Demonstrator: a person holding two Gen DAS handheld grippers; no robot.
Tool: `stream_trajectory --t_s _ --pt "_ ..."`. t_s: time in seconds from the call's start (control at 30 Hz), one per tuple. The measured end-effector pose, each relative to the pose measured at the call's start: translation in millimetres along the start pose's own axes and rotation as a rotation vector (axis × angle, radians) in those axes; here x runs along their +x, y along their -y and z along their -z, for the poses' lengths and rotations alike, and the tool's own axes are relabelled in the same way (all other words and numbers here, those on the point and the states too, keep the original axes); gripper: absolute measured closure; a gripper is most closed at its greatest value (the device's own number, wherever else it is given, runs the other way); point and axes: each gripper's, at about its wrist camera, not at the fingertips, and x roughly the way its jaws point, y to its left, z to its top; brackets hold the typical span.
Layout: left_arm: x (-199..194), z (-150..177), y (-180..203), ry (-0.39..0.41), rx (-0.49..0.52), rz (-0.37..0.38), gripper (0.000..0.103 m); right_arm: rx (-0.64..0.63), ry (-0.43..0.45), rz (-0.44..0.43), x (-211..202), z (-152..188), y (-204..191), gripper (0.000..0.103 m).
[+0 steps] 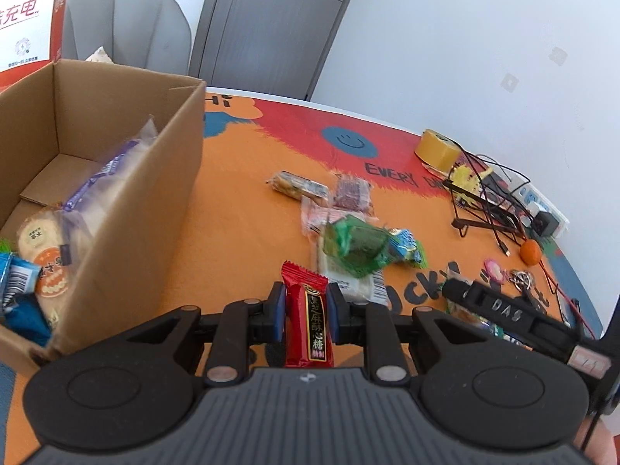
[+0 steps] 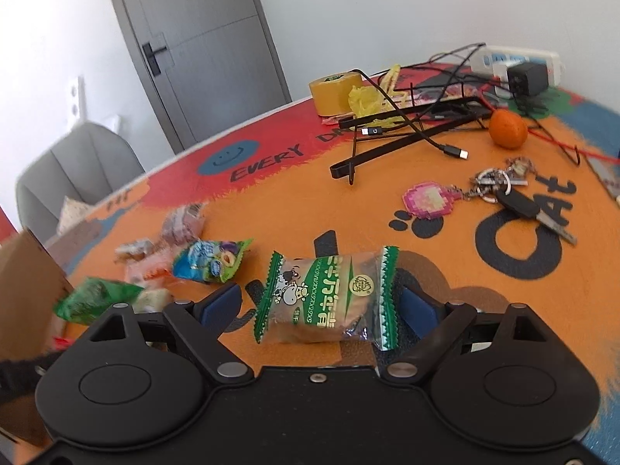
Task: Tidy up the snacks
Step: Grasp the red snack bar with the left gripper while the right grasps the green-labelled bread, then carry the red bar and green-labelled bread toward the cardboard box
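Observation:
My left gripper [image 1: 306,312] is shut on a red candy packet [image 1: 308,317], held upright above the orange table, right of the cardboard box [image 1: 170,178]. The box holds several snacks, among them a rice cracker pack [image 1: 42,255]. My right gripper [image 2: 319,304] is open, its blue pads on either side of a green-and-white biscuit packet [image 2: 327,296] that lies on the table between them; the pads stand apart from it. It also shows in the left wrist view [image 1: 503,316]. A loose pile of snacks lies mid-table, with a green wrapper [image 1: 354,246] and a blue-green candy bag [image 2: 211,261].
At the table's far right are a yellow tape roll [image 2: 333,91], black cables and a wire stand [image 2: 407,131], a power strip [image 2: 519,64], an orange [image 2: 507,128] and keys with a pink keychain [image 2: 426,199]. A grey chair [image 1: 128,27] and a door stand behind.

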Motion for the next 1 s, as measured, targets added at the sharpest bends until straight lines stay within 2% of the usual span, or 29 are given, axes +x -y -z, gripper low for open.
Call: stream_trajectory --t_s 0.03,0.07,0.17,0.27,0.43,1.0 --pt "0 -1 -2 -0.001 -0.005 -0.002 0.082 -0.017 0.004 0.018 0 1 -3 0.017" --pt "0 -1 -2 0.0 -0.007 -0.004 0.082 -0.034 0.007 0.033 0 2 -6 0.023" --pt "-2 -3 -2 0.003 -0.013 -0.006 0.082 -0.031 0.013 0.01 -5 3 -2 0.049" --pt "-10 -2 1 0.018 -0.007 -0.003 0.082 0.013 0.012 -0.03 -12 4 8 0.054" --pt "-23 -4 1 0.04 -0.006 -0.003 0.082 0.068 0.017 -0.086 -24 8 13 0.057" --pt "-68 -17 -7 0.137 0.004 -0.037 0.082 0.063 0.11 -0.219 -73 4 -22 0.057"
